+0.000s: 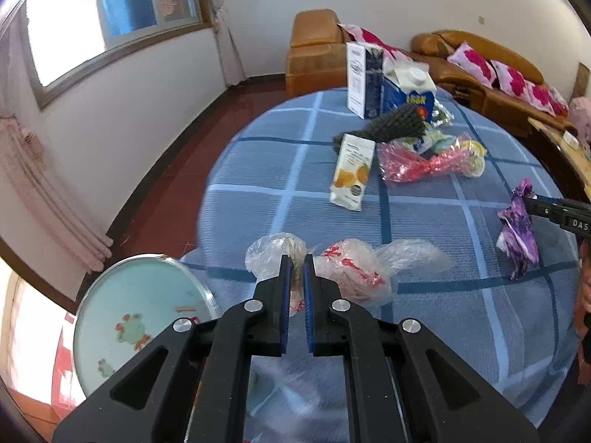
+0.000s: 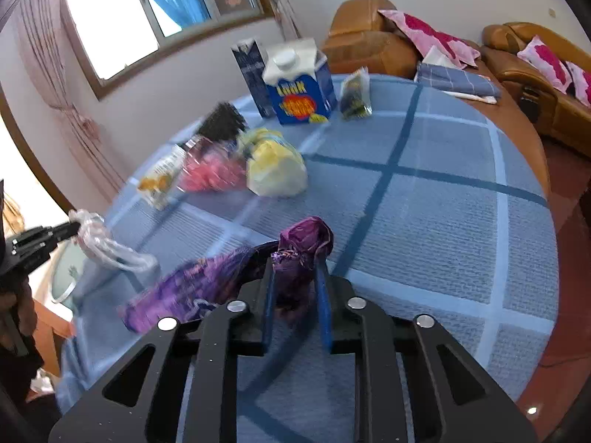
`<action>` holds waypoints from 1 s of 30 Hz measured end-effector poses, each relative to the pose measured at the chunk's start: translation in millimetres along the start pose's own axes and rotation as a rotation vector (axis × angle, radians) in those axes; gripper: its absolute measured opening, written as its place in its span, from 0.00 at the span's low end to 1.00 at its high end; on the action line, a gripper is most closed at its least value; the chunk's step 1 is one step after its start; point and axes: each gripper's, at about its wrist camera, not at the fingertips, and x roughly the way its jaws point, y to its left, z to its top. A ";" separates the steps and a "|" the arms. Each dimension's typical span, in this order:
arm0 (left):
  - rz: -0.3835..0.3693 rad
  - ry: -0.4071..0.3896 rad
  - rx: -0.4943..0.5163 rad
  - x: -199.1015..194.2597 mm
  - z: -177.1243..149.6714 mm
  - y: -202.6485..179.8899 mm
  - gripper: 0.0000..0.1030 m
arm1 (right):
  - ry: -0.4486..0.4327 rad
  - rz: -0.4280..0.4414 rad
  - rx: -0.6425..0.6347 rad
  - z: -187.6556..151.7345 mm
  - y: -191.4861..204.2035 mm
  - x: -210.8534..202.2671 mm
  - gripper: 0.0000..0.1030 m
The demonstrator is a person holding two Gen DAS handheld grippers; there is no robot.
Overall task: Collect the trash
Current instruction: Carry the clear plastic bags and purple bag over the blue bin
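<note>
A clear plastic bag with red print (image 1: 354,269) lies on the blue checked tablecloth (image 1: 461,332), and my left gripper (image 1: 297,260) is shut on its crumpled left part. In the right wrist view that same gripper (image 2: 74,227) enters from the left edge with the clear bag (image 2: 107,249) hanging from its tips. My right gripper (image 2: 296,263) is shut on a purple foil wrapper (image 2: 304,240), whose tail trails to the left over the cloth (image 2: 443,229). From the left wrist view, the right gripper (image 1: 532,199) pinches the top of the purple wrapper (image 1: 517,232) at the right edge.
At the far side of the table stand a dark carton (image 1: 364,77) and a blue milk carton (image 2: 299,88). Nearer lie a juice box (image 1: 351,173), a red bag (image 1: 410,166), a yellow bag (image 2: 275,166) and a black waffled piece (image 1: 391,127). A round glass stool (image 1: 129,317) stands at the left.
</note>
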 end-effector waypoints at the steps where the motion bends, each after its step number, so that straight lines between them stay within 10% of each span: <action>1: 0.007 -0.006 -0.005 -4.4 -0.4 3.1 0.06 | -0.011 0.004 0.003 1.0 2.5 -2.6 0.10; 25: 0.154 0.000 -0.068 -44.5 -27.5 69.6 0.06 | -0.055 0.113 -0.046 33.1 74.1 7.9 0.03; 27: 0.150 0.001 -0.066 -44.5 -29.2 69.1 0.06 | -0.051 0.047 -0.060 29.1 71.7 10.6 0.11; 29: 0.144 0.002 -0.061 -44.5 -30.9 67.9 0.06 | -0.069 0.007 -0.041 25.0 63.8 6.9 0.59; 30: 0.142 0.002 -0.060 -44.5 -31.4 67.4 0.06 | -0.074 -0.004 -0.032 22.4 60.6 3.5 0.61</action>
